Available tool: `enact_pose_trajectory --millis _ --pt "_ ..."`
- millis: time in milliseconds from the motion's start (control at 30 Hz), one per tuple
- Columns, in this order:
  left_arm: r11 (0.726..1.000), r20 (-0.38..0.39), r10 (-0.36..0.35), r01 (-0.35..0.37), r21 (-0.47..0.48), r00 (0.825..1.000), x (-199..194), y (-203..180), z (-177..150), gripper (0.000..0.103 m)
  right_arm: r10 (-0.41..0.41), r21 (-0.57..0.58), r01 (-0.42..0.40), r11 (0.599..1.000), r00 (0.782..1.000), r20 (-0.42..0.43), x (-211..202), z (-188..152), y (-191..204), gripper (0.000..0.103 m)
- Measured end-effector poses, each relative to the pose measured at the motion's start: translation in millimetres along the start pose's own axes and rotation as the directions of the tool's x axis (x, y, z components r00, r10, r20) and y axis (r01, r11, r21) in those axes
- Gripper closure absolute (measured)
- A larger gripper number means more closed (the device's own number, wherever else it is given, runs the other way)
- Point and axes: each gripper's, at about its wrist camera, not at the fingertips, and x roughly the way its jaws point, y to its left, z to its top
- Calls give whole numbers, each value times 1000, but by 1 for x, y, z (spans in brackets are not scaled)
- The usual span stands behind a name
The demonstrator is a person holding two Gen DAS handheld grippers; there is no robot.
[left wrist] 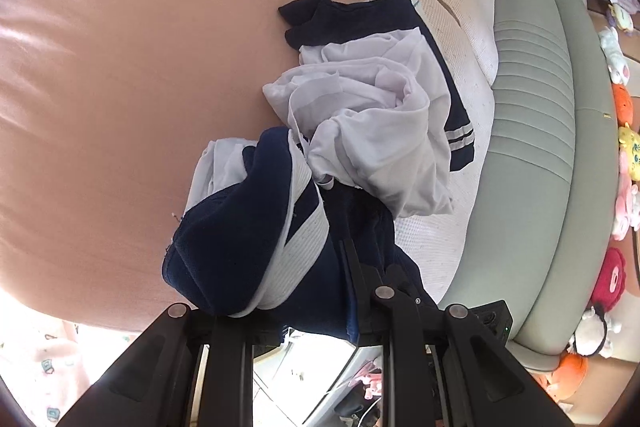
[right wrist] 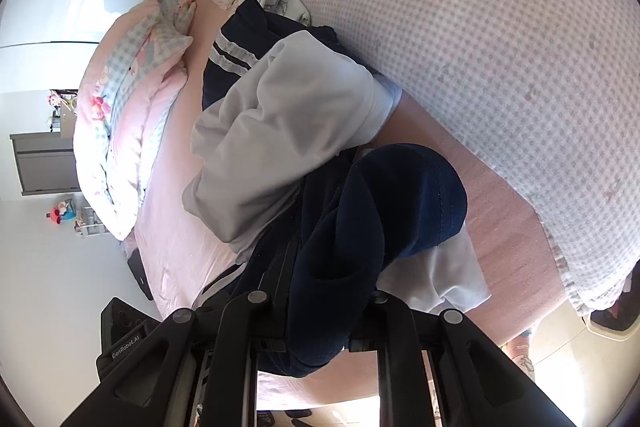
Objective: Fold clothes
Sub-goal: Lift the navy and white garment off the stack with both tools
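Both tools clenched the navy-and-white garment: left tool on its striped collar, right tool on navy cloth, above the bed.

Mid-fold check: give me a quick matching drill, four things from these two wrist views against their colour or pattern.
Things:
1. Bed sheet
2. Pillow
3. Headboard
4. Garment in the left gripper and right gripper

Colours or patterns:
A. Navy and white, with white stripes
B. Plain pink
C. Pale grey-green, padded
D. Small pale check

Pairs: 1-B, 2-D, 3-C, 4-A
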Motion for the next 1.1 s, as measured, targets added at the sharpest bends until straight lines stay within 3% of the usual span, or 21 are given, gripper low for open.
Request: enact_pose_trajectory --millis 100,233,333,433,567,633,733,767,800,867,1000,1100 --pt "1000 -7 -19 19 -23 1000 3 19 -15 85 3 5 -3 1000 1000 -3 3 -16 -12 89" --pt "998 -44 27 -29 -52 999 21 45 -26 85 -18 37 19 999 999 -31 14 -20 -41 89" --pt "993 -62 -1 -6 -121 998 32 65 -28 84 -4 71 8 997 999 -50 25 -21 -56 89" --pt "986 -70 -29 18 -164 997 37 74 -27 83 -3 77 7 997 998 -56 30 -21 -57 89" --pt "990 -114 -11 -6 -142 993 37 66 -19 82 -24 86 31 996 997 -80 35 -15 -49 87" --pt "988 -156 -3 -21 -154 988 35 65 -16 75 -44 81 53 995 993 -105 36 -11 -43 84" --pt "987 -192 74 -100 -127 978 22 61 -10 41 -100 74 111 991 984 -146 31 -4 -32 68" --pt "984 -191 118 -141 -108 974 15 60 -8 21 -130 70 142 987 979 -154 27 -1 -28 52" --pt "981 -188 148 -168 -100 971 8 60 -6 14 -156 71 168 983 977 -147 21 2 -25 36" --pt "977 -182 148 -172 -126 972 -7 64 0 14 -169 95 181 979 979 -116 5 10 -20 33" --pt "959 -148 127 -160 -236 981 -35 75 14 14 -85 213 97 972 994 -67 -24 29 -19 32" --pt "962 -127 123 -150 -229 984 -42 62 27 14 -71 273 80 959 997 -42 -40 40 -16 32"
